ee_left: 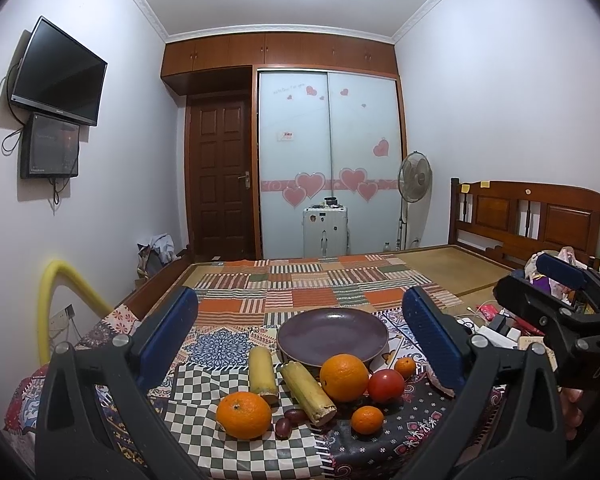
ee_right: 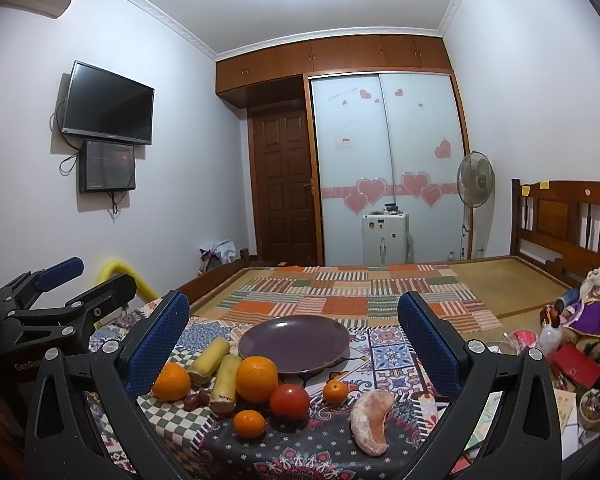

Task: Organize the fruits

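A purple plate sits empty on the patchwork cloth. In front of it lie two large oranges, two sugarcane pieces, a red tomato, two small tangerines and dark dates. A peeled pomelo wedge shows in the right wrist view. My left gripper is open and empty, above the fruits. My right gripper is open and empty, beside it.
The cloth covers a bed with a wooden headboard. Clutter of toys and bottles lies at the right. A yellow tube stands at the left. A suitcase and fan are at the back.
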